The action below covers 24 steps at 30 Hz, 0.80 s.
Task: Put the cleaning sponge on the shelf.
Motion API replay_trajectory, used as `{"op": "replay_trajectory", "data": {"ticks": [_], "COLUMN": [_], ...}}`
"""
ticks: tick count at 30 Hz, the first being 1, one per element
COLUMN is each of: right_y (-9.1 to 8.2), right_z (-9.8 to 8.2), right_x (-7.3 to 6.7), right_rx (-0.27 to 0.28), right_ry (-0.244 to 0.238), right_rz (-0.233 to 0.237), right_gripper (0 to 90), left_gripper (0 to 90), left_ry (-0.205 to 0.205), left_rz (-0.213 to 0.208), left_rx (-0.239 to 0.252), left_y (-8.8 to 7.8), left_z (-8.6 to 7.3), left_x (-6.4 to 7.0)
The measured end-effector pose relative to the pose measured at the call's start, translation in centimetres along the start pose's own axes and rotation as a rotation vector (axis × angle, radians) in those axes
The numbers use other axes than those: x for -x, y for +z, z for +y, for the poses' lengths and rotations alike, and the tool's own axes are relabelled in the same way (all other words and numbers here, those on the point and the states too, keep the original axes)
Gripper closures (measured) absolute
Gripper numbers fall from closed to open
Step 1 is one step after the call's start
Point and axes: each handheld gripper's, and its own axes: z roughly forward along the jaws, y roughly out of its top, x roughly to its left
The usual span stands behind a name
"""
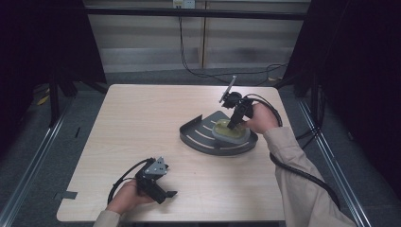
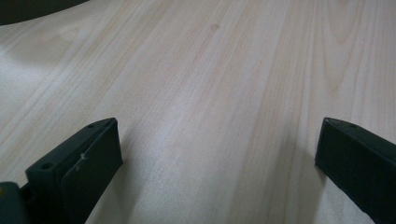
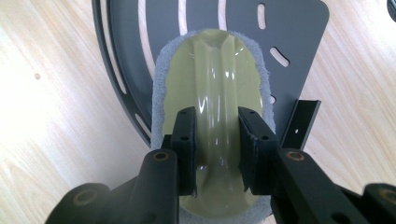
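An oval scrubbing brush (image 3: pixel 212 88) with a glossy olive-green plastic top and a grey fibrous pad round its edge is seen lying flat, pad down. A raised ridge handle runs along its length and is clamped between the jaws of the right gripper (image 3: pixel 216 140), which stands directly above it. The brush rests on a dark grey quarter-round slotted metal shelf (image 3: pixel 299 28), extending away beyond the fingertips.
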Motion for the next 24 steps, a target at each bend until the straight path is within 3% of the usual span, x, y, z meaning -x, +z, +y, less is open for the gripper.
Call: {"op": "replay_trajectory", "data": {"ticks": [16,24], "right_y": [1.2,1.8], "right_z": [-0.9,-1.4], "right_x": [0.8,1.2], "right_rx": [0.028,0.040], "right_ry": [0.025,0.060], "right_rz": [-0.008,-0.006], "right_gripper": [70.1,70.1], "left_gripper": [0.0,0.0], "left_ry": [-0.001,-0.001], "left_rz": [0.000,0.002], "left_rx": [0.000,0.003], "left_y": [0.0,0.0], "left_z": [0.0,0.0], "left_x": [0.0,0.0]}}
